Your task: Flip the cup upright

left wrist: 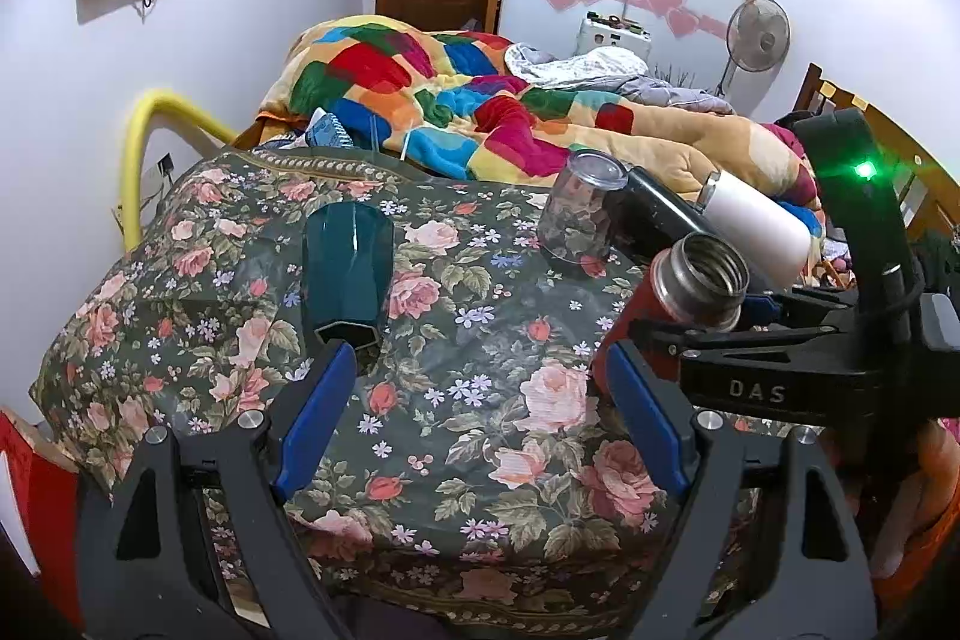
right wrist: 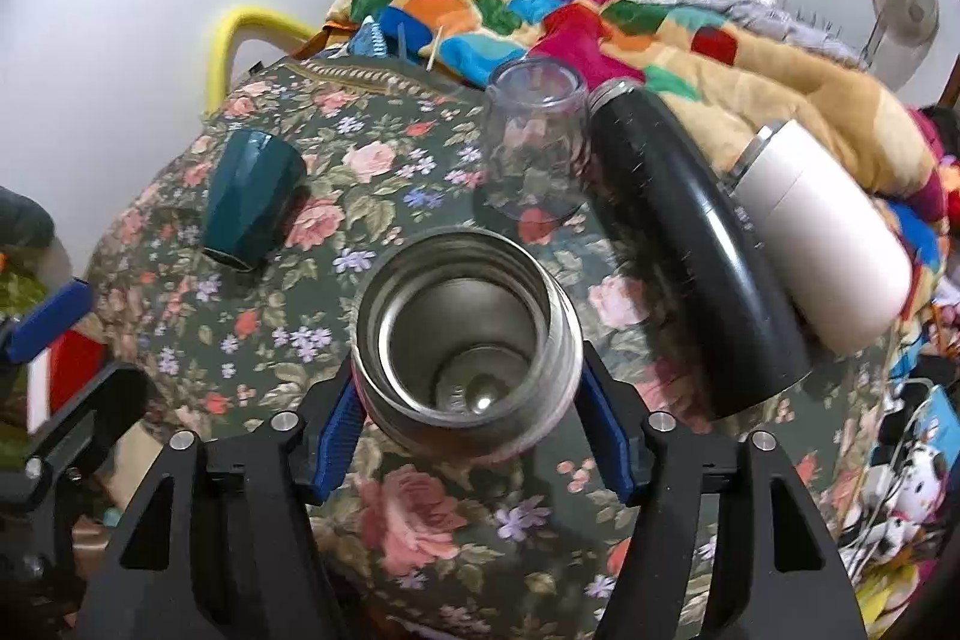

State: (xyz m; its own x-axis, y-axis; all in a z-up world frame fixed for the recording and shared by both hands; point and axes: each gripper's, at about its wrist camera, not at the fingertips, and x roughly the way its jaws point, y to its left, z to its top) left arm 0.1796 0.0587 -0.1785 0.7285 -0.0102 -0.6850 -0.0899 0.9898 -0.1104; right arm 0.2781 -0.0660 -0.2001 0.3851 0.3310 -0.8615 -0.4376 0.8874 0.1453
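Observation:
A red steel flask [left wrist: 672, 304] with an open steel mouth [right wrist: 468, 334] is held in my right gripper [right wrist: 474, 412], mouth up and slightly tilted, over the floral cloth [left wrist: 468, 400]. The right gripper's blue pads press both its sides. My left gripper [left wrist: 480, 388] is open and empty above the cloth, its left finger [left wrist: 318, 412] just in front of a teal faceted cup [left wrist: 345, 274] that lies on its side; the cup also shows in the right wrist view [right wrist: 249, 202].
A clear tumbler [right wrist: 534, 142] stands upside down at the back. A black bottle [right wrist: 690, 250] and a white bottle [right wrist: 822, 232] lie on their sides at the right. A colourful quilt [left wrist: 456, 100] lies on the bed behind. A yellow pipe [left wrist: 135, 160] is at left.

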